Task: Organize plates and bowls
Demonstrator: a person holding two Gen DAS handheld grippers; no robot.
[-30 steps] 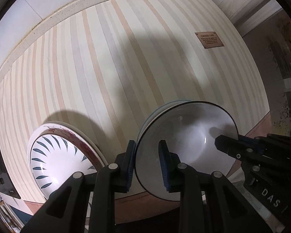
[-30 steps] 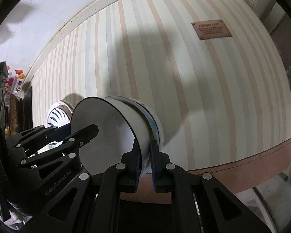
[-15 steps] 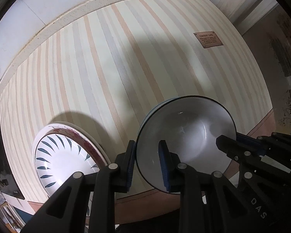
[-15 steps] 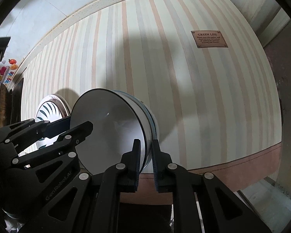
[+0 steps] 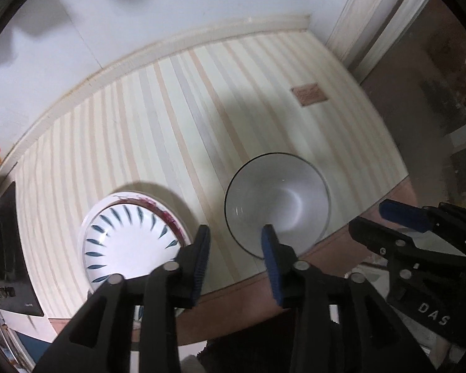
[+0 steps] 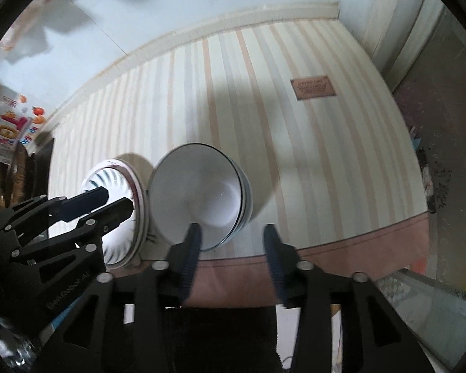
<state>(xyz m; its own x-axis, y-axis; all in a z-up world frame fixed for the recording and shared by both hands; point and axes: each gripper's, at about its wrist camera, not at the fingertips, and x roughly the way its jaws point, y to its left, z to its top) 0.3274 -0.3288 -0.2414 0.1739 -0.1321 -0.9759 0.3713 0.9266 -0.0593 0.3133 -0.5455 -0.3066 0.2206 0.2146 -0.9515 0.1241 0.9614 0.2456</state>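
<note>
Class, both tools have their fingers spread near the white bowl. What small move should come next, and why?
Probably pull both tools straight back. The white bowl sits upright on the striped tablecloth beside the patterned plates, with the left tool and right tool open and gripping nothing, so it looks placed.

A bowl (image 5: 278, 200) sits on a tablecloth (image 5: 177, 130) near the table's front edge, stacked in another bowl (image 6: 247, 186). Just to its left lies a plate (image 5: 130, 239), almost touching it. A small label (image 5: 309, 94) lies on the cloth behind and to the right, well apart from the dishes.
</note>
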